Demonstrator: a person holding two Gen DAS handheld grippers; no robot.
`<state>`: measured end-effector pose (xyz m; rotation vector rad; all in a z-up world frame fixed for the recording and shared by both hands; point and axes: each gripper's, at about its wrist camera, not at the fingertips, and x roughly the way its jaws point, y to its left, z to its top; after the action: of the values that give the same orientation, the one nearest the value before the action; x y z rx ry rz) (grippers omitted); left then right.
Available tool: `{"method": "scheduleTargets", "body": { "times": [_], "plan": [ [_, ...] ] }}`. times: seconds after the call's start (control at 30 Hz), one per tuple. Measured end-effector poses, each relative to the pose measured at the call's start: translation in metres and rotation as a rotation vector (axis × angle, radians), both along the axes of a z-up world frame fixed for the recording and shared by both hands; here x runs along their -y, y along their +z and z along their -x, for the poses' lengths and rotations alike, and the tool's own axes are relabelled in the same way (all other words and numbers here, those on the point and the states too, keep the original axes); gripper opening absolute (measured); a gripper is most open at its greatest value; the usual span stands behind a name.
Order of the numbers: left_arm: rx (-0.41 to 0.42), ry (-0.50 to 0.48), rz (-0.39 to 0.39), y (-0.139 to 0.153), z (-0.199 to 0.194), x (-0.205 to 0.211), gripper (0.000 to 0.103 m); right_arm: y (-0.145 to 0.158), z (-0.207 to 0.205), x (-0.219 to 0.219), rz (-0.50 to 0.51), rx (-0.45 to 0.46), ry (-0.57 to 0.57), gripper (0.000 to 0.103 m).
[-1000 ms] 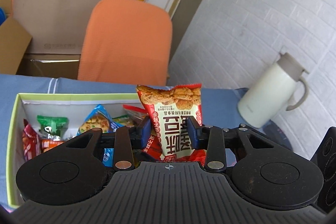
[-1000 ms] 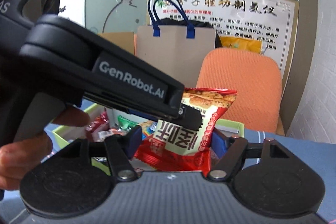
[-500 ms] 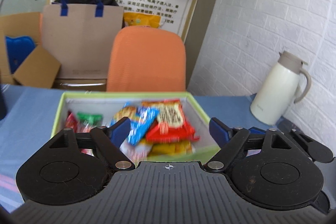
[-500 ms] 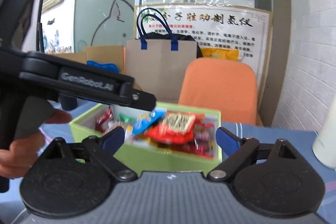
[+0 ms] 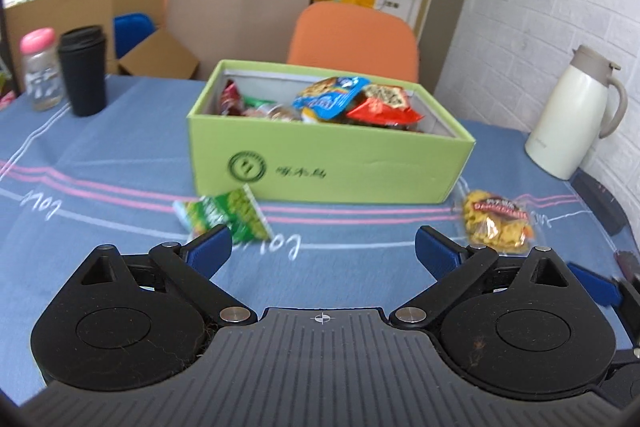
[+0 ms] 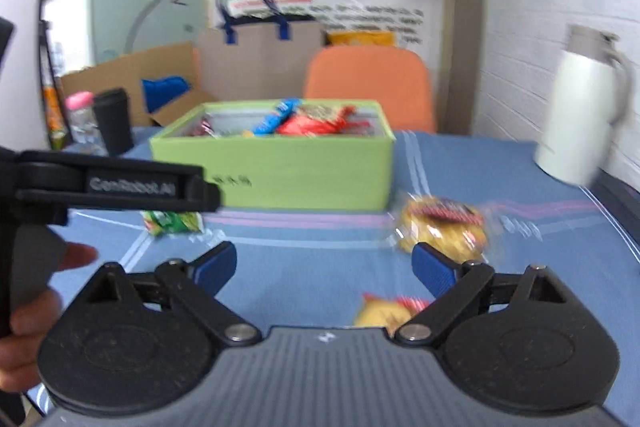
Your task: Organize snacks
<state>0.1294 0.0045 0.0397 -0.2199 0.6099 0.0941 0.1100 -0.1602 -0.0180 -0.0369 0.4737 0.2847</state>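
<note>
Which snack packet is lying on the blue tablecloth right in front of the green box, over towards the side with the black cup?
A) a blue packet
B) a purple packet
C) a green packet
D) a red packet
C: the green packet lies on the tablecloth just in front of the green box, on the black cup side; the red and blue packets sit inside the box.

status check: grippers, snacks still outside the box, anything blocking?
Left gripper open, empty; right gripper open, empty. Green packet and yellow packet on cloth before green box; another yellow packet under the right gripper. Nothing blocking.
</note>
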Motion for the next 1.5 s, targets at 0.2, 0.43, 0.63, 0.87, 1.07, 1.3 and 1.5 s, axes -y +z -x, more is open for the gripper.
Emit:
{"method": "scheduleTargets", "body": {
  "times": [0.2, 0.43, 0.63, 0.87, 1.07, 1.3, 1.5],
  "plan": [
    [-0.009, 0.021, 0.008, -0.007, 0.016, 0.003, 0.088, -0.011, 0.022, 0.011, -0.046, -0.017, 0.001, 0.093],
    [-0.011, 0.008, 0.0, -0.01, 0.027, 0.01, 0.088, -0.014, 0.031, 0.017, -0.06, -0.034, -0.013, 0.093],
    [-0.006, -0.006, 0.002, -0.009, 0.032, 0.015, 0.088, -0.015, 0.037, 0.015, -0.053, -0.037, -0.01, 0.093],
    [-0.001, -0.013, 0.012, -0.009, 0.036, 0.015, 0.088, -0.016, 0.042, 0.008, -0.033, -0.032, -0.003, 0.093],
    [-0.016, -0.018, 0.016, -0.013, 0.033, 0.014, 0.088, -0.017, 0.042, 0.004, -0.008, -0.027, -0.004, 0.093],
    [-0.031, -0.023, 0.032, -0.017, 0.027, 0.011, 0.088, -0.023, 0.034, 0.007, -0.013, -0.049, -0.018, 0.093],
    [-0.05, -0.016, 0.017, -0.02, 0.019, 0.014, 0.088, -0.023, 0.027, 0.01, -0.026, -0.048, -0.027, 0.093]
  ]
}}
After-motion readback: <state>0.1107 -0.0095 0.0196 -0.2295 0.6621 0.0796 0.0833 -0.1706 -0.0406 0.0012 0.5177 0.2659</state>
